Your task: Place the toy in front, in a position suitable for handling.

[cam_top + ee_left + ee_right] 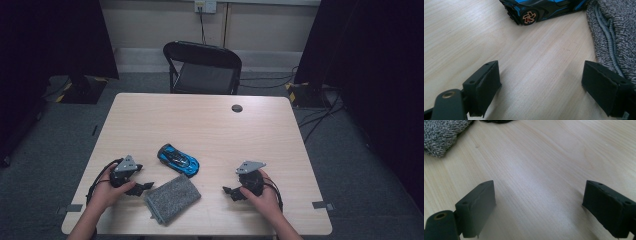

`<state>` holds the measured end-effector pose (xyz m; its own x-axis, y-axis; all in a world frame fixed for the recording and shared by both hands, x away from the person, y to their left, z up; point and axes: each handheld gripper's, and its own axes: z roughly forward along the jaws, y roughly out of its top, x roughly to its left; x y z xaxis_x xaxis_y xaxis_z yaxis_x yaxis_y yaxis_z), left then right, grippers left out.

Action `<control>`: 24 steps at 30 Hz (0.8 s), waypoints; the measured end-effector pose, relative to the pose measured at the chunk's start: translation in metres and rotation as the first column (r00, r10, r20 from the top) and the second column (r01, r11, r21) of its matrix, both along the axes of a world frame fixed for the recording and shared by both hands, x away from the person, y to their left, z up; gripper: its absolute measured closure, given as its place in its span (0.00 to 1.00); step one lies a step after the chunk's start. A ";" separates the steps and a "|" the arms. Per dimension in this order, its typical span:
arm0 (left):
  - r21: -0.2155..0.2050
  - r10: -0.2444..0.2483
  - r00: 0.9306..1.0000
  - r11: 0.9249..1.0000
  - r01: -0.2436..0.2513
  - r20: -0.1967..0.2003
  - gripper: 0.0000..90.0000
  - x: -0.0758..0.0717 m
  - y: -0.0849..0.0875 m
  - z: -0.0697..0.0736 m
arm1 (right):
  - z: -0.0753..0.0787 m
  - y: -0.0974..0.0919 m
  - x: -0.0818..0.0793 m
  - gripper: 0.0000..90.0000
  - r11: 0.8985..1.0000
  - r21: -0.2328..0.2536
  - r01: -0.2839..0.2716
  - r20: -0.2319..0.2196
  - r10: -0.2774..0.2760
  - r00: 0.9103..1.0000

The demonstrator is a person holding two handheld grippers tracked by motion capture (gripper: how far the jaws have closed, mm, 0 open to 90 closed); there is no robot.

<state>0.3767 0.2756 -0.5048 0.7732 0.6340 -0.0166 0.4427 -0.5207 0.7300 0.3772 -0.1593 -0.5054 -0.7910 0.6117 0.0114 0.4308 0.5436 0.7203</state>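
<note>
Toy car [178,160] showing bright blue with black panels, orange wheel spokes. Cloth [172,198] showing speckled grey weave. Surface [215,130] showing pale wood grain. Chair [202,67] showing black. Gripper [145,188] jaws showing black.

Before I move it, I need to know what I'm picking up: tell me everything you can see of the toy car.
The toy car is a low, glossy sports model, bright blue with black panels, looking like plastic or painted metal. The left gripper view shows a copper-coloured spoked wheel. It stands on its wheels on the wooden table, set diagonally, just beyond the grey cloth; whether they touch is unclear. Nothing holds it.
</note>
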 end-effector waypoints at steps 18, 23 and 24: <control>-0.001 -0.005 1.000 1.000 0.005 -0.004 0.17 0.001 0.000 0.000 | 0.019 0.013 0.010 0.16 0.999 0.033 -0.023 -0.016 0.023 1.000; -0.001 -0.005 1.000 1.000 0.005 -0.003 0.17 0.001 0.000 0.000 | 0.032 0.036 0.021 0.16 0.996 0.038 -0.077 -0.007 0.077 0.997; -0.001 -0.006 1.000 1.000 0.006 -0.003 0.17 0.001 0.000 0.000 | 0.034 0.039 0.023 0.16 0.996 0.032 -0.084 0.000 0.084 0.996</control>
<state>0.3780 0.2759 -0.5047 0.7769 0.6293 -0.0193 0.4417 -0.5230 0.7290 0.4001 -0.1199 -0.4717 -0.8394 0.5426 0.0309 0.3858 0.5549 0.7370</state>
